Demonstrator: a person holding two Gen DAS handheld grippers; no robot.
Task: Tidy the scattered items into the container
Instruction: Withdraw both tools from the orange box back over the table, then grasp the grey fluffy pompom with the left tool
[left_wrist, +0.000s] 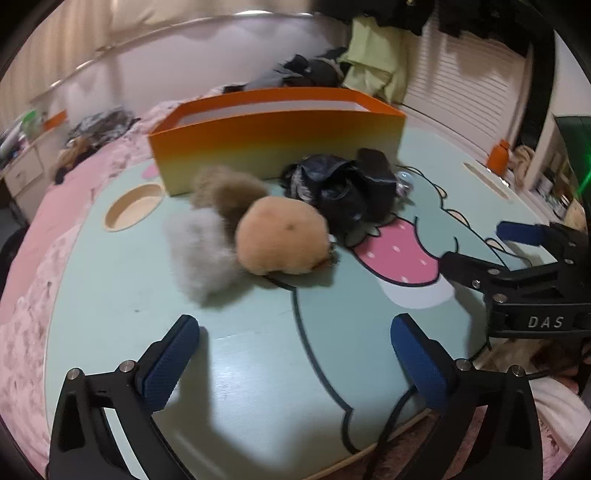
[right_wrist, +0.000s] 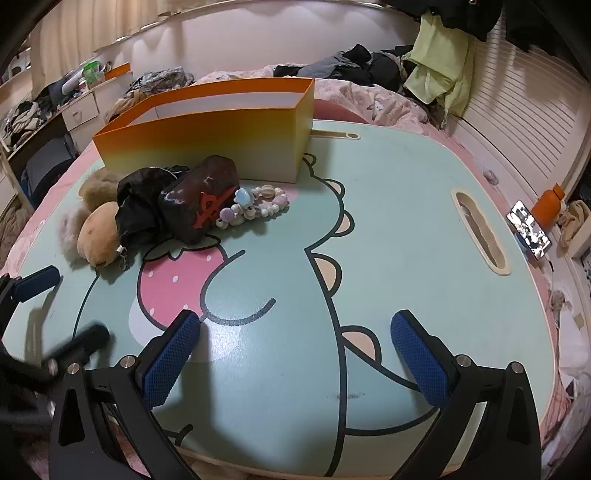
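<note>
A: Where are the scattered items now?

B: They lie in one heap on the tabletop, just in front of the orange container. I see a tan plush ball, a grey fluffy ball and a brown fluffy one, touching each other. Beside them are a crumpled black bag, a dark pouch and a bead bracelet.

A: Is something inside the container?

B: I cannot tell; only its white inner wall shows.

A: And the claws?

B: The left claw has its fingers spread wide and holds nothing. The right claw is the same, wide apart and empty. Both hang over bare tabletop, near the heap but not touching it.
</note>
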